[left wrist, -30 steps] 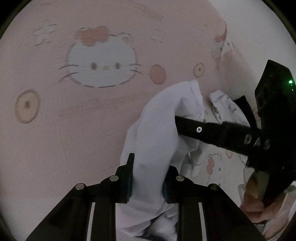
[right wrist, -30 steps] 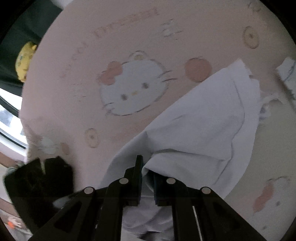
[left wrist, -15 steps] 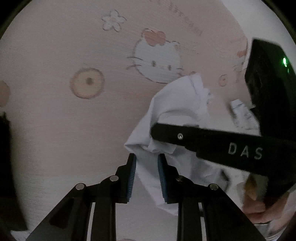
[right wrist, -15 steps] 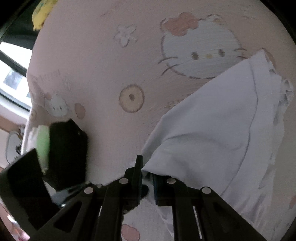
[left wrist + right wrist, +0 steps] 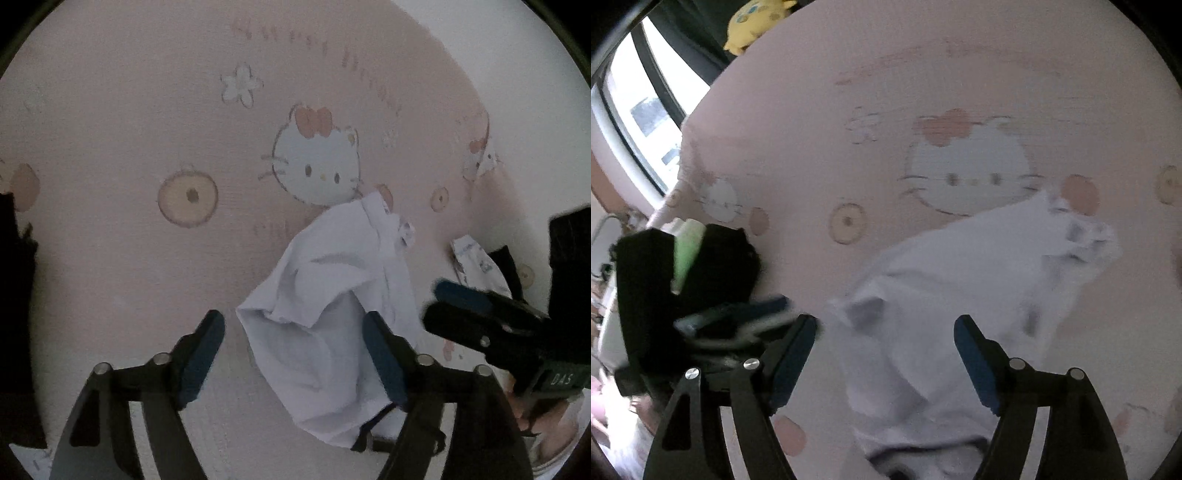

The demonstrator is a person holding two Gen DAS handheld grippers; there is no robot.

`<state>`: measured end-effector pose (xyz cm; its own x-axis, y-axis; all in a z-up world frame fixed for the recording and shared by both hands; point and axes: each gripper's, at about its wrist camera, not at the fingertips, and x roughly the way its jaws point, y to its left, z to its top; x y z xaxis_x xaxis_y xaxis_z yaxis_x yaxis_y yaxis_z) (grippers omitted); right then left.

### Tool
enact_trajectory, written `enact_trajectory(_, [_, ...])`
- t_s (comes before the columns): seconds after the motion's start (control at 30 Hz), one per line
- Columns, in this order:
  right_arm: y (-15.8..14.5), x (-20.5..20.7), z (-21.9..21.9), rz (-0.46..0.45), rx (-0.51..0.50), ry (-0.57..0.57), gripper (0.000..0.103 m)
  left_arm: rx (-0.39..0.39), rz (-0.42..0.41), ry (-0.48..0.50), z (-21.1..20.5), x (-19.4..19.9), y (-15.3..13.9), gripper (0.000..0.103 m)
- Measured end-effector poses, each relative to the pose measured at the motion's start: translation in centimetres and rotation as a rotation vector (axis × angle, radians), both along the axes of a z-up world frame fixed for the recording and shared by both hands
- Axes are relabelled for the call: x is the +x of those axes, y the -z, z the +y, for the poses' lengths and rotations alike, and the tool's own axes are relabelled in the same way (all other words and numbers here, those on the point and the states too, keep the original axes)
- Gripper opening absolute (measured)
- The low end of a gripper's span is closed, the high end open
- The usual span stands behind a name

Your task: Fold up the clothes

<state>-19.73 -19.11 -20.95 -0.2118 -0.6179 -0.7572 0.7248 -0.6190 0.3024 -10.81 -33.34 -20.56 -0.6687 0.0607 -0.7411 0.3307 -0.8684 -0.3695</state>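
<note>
A white garment (image 5: 325, 314) lies crumpled on the pink cat-print bed sheet (image 5: 110, 129). My left gripper (image 5: 293, 350) hangs just over its near end. The jaws are opening wide, with cloth between them but no pad pressing on it. In the left wrist view my right gripper (image 5: 443, 306) reaches in from the right, beside the garment's right edge. The right wrist view shows the same garment (image 5: 960, 280) loose between the opening jaws of my right gripper (image 5: 884, 350). There the left gripper (image 5: 768, 314) is a blur at the left.
A small patterned cloth (image 5: 476, 266) lies on the sheet to the right of the garment. A yellow plush toy (image 5: 753, 18) sits at the bed's far edge, near a window (image 5: 639, 110). The pink sheet (image 5: 960, 55) stretches far beyond the garment.
Both grippers were shut on the white garment and now stand open. The garment has dropped onto the sheet in a loose heap. The right gripper has pulled back to the right.
</note>
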Motion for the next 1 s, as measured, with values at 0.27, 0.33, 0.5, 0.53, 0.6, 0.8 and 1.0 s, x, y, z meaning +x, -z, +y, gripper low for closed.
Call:
enact_trajectory(0.27, [3.0,0.2,5.2,-0.005,0.042,0.085,0.077,-0.138,-0.058,0.043,2.8,-1.7,0.8,0.076])
enact_trajectory(0.33, [4.4,0.1,6.5,-0.035,0.016,0.124,0.077,-0.183,-0.057,0.079,3.8,-2.0,1.0,0.076])
enact_trajectory(0.5, [7.8,-0.4,8.6,-0.105,0.024,0.165,0.077,-0.237,-0.102,0.161,6.3,-3.5,1.8,0.076])
enact_trajectory(0.53, [8.1,-0.5,8.6,-0.094,0.04,0.16,0.077,-0.247,-0.105,0.17,6.8,-3.8,1.9,0.076])
enact_trajectory(0.6, [8.7,-0.6,8.8,-0.068,0.072,0.15,0.077,-0.244,-0.104,0.18,7.9,-4.2,2.2,0.076])
enact_trajectory(0.8, [9.1,0.0,8.2,-0.064,0.079,0.111,0.077,-0.149,-0.167,0.192,9.5,-4.6,3.9,0.076])
enact_trajectory(1.0, [10.2,0.6,7.2,0.049,0.172,0.113,0.077,-0.035,-0.18,0.112,8.4,-5.2,4.7,0.076])
